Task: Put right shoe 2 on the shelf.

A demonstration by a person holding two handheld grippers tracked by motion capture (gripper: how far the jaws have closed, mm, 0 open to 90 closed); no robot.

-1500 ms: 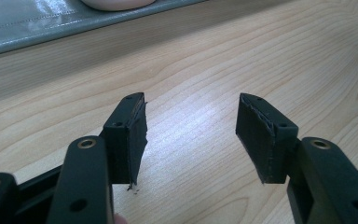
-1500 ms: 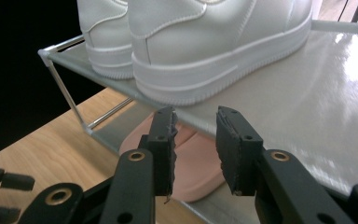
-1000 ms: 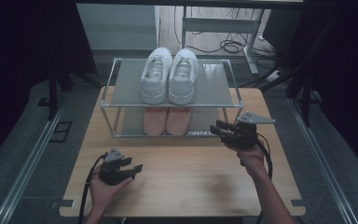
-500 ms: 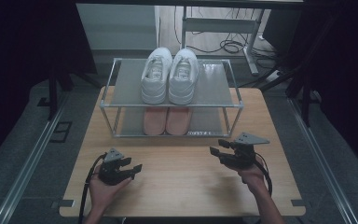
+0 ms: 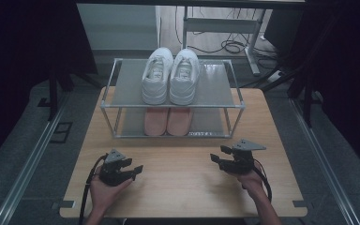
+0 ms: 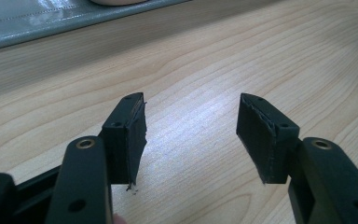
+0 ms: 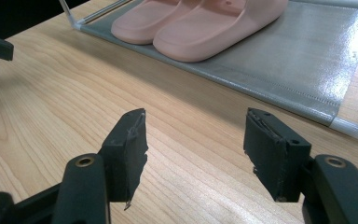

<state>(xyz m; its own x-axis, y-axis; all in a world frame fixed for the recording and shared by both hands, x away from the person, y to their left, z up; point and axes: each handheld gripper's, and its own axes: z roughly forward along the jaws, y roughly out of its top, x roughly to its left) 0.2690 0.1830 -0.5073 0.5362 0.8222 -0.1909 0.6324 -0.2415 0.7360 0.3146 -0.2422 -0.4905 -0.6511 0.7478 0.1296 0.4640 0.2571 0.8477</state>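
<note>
Grippers sit nearest you, low over the table [image 5: 183, 187]. Your left gripper [image 5: 132, 171] has its jaws spread with nothing between them; the left gripper view shows bare wood grain in the gap. Your right gripper [image 5: 219, 156] is likewise spread and empty, well apart from the left one.

Beyond them stands the shoe rack [image 5: 171, 136]. Its lower shelf carries the pink slippers [image 5: 166, 121], side by side and touching. The right gripper view shows the slippers [image 7: 200, 25] clearly, toes toward you, though their heels are cut off at the top edge. From the high view, the upper shelf partly covers them.

On the upper shelf sit the white sneakers [image 5: 171, 75], which you see from the high view.
</note>
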